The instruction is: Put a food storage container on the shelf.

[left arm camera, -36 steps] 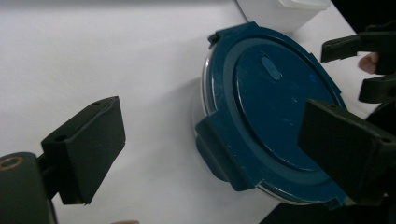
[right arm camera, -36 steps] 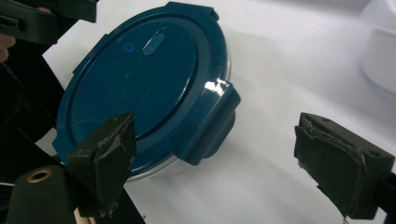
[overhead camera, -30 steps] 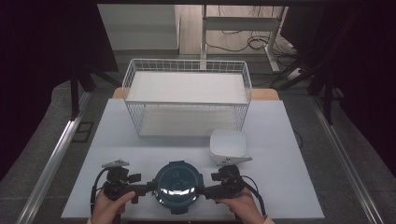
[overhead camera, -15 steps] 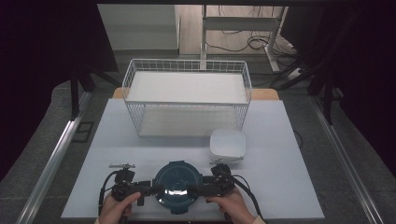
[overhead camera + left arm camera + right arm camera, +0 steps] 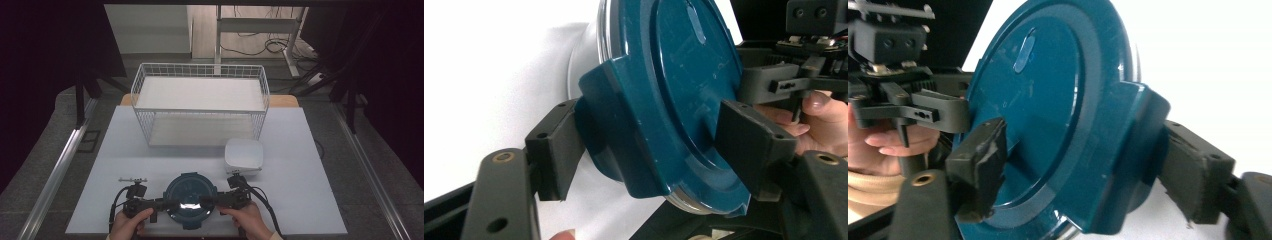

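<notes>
The right tongs (image 5: pixel 1083 165) have just been closing around a clip of the blue lid (image 5: pixel 1048 115); beyond the lid, the left tongs (image 5: pixel 948 112) reach its far edge.

The blue lid (image 5: pixel 190 199) hides its container's contents, and both forearms are cut off at the bottom edge.

The round lid (image 5: pixel 190 200) is dark teal with a glossy sheen. Both hand-held grippers, left (image 5: pixel 165 204) and right (image 5: pixel 214 202), are black. The bench (image 5: pixel 300 200) is white, as are the wire basket (image 5: pixel 200 107) and the small square box (image 5: pixel 243 155).
</notes>
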{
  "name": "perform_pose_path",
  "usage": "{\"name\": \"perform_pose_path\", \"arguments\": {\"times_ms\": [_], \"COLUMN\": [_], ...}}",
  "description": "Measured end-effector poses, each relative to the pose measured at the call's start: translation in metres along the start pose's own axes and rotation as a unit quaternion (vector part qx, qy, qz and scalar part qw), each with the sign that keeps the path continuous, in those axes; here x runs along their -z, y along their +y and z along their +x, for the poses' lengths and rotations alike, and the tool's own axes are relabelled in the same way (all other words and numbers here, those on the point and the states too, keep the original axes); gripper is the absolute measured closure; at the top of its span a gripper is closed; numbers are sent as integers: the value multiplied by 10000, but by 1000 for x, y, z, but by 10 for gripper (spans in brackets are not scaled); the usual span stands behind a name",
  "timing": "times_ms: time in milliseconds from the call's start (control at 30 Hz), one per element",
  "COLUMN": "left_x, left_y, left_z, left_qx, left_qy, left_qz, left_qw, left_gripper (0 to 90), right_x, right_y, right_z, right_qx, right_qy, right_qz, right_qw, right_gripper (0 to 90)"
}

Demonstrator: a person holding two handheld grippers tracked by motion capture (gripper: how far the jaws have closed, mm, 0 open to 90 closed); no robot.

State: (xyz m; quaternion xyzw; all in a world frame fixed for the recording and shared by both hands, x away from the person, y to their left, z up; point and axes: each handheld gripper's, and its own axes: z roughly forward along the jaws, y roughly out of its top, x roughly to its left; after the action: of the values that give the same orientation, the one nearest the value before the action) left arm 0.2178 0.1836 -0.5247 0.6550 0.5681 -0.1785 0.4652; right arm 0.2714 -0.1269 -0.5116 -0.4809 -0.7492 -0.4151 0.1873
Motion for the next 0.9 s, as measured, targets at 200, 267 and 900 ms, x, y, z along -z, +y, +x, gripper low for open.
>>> {"name": "perform_pose_path", "arguments": {"times_ms": [200, 267, 900], "left_x": [2, 2, 9], "left_y": [-1, -1, 0], "left_z": [-5, -6, -15], "left_qx": [-52, -42, -173], "left_qy": [34, 36, 207], "left_qz": [-51, -100, -196], "left_qw": [10000, 9999, 9994], "left_gripper": [342, 355, 377], "right_x": [6, 8, 15], "right_y": [-2, -4, -9], "right_z": [1, 2, 8], "right_qx": [-29, -20, -103], "right_qy": [26, 16, 57], "right_qz": [-89, -116, -324], "right_qw": [10000, 9999, 9994], "right_gripper": [314, 322, 395]}}
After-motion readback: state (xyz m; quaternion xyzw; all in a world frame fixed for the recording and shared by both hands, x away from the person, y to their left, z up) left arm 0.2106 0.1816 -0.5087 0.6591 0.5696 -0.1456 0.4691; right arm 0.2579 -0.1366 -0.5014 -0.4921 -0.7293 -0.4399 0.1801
